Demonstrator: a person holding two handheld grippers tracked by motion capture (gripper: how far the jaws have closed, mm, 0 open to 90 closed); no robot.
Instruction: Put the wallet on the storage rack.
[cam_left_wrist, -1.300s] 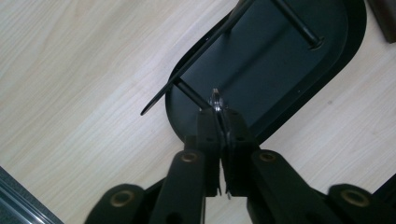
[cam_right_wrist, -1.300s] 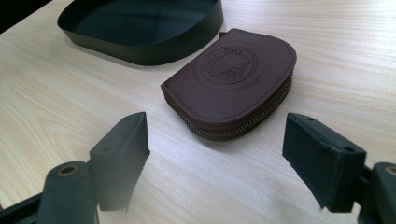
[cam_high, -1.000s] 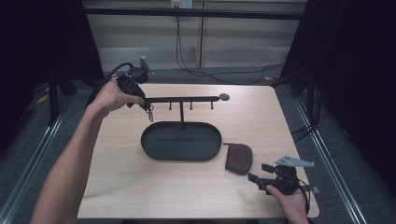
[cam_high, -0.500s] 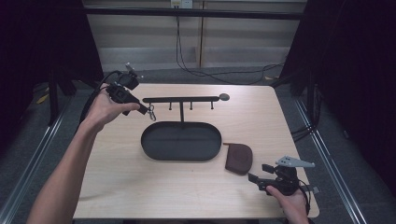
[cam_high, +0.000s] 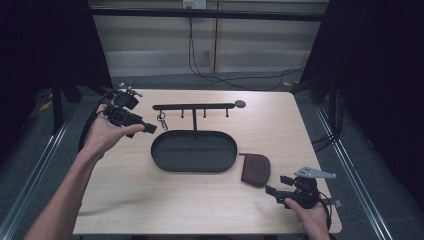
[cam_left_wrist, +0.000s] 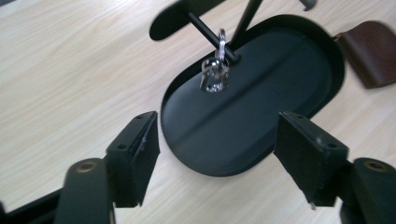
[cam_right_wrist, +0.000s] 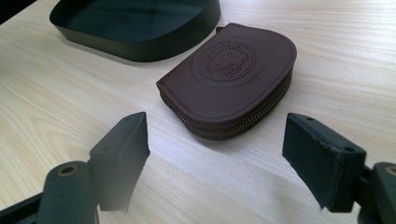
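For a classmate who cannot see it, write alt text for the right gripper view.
A brown zipped coin pouch with an embossed round emblem lies on the wooden table, just ahead of the right gripper, whose jaws stand open. Behind it sits a dark oval tray.

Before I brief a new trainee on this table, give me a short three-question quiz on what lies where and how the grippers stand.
1. True or false: the key ring hangs from a hook of the black rack.
2. Which thing lies in front of the right gripper? A) the brown zip pouch B) a pen C) a cup
3. Fill in: the jaws of the left gripper stand ____ above the black oval tray.

Key: 1 true; 2 A; 3 open.
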